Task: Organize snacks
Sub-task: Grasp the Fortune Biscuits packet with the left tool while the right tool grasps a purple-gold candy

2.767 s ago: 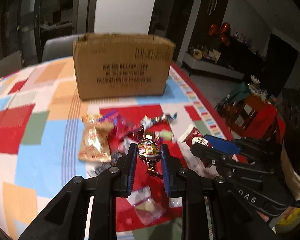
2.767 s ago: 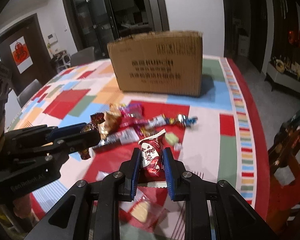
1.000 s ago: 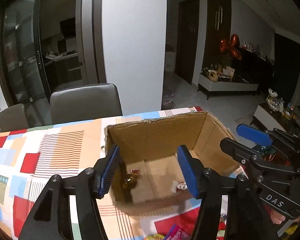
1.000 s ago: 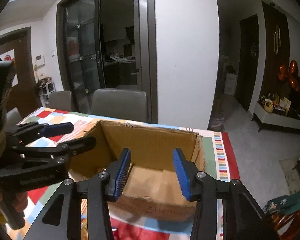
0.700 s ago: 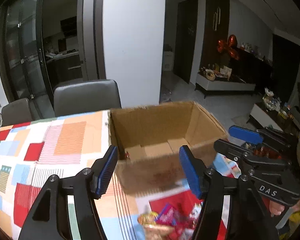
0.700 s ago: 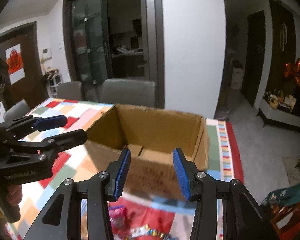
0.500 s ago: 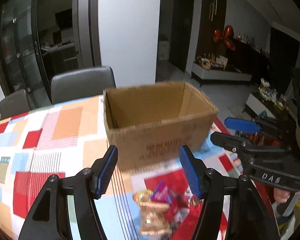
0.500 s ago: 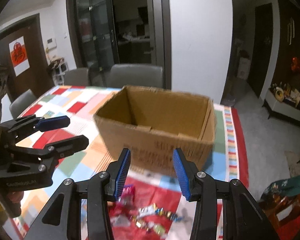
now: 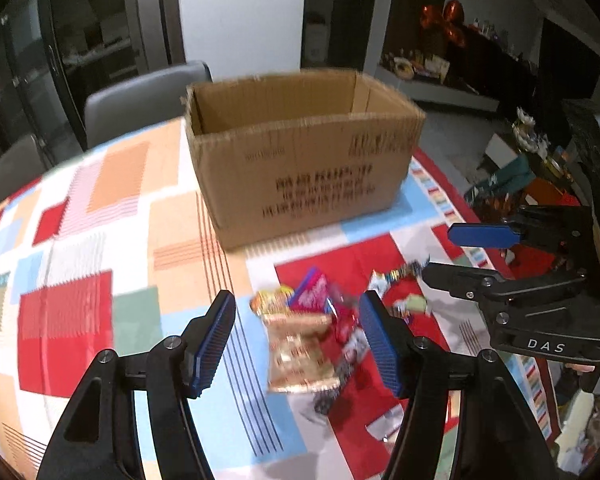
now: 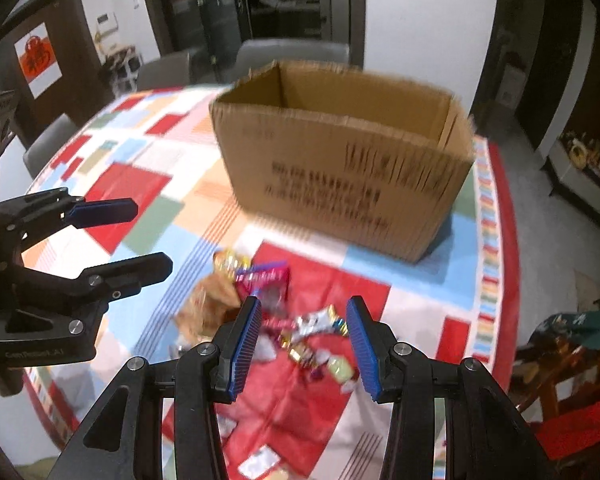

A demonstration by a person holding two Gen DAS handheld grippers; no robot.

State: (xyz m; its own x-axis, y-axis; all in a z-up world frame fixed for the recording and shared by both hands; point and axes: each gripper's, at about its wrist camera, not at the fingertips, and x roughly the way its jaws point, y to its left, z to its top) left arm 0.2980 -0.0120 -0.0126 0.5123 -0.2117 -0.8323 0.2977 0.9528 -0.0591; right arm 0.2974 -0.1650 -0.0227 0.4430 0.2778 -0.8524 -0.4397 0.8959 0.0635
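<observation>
An open cardboard box (image 9: 300, 152) stands at the far side of the table; it also shows in the right wrist view (image 10: 340, 164). A heap of wrapped snacks (image 9: 312, 332) lies in front of it, with a gold packet (image 9: 300, 356) and a pink packet (image 10: 266, 280). My left gripper (image 9: 300, 340) is open and empty, held above the heap. My right gripper (image 10: 304, 344) is open and empty, above small candies (image 10: 316, 340). Each gripper shows in the other's view, the right one (image 9: 456, 252) and the left one (image 10: 144, 236).
A patchwork tablecloth (image 9: 72, 240) covers the round table. Grey chairs (image 9: 140, 96) stand behind the box. The table's right edge (image 10: 512, 280) drops to the floor. A small clear-wrapped snack (image 10: 260, 460) lies near the front edge.
Both grippers let their snacks go into the box, then pulled back and down from the box to above the snack heap. Both stay open.
</observation>
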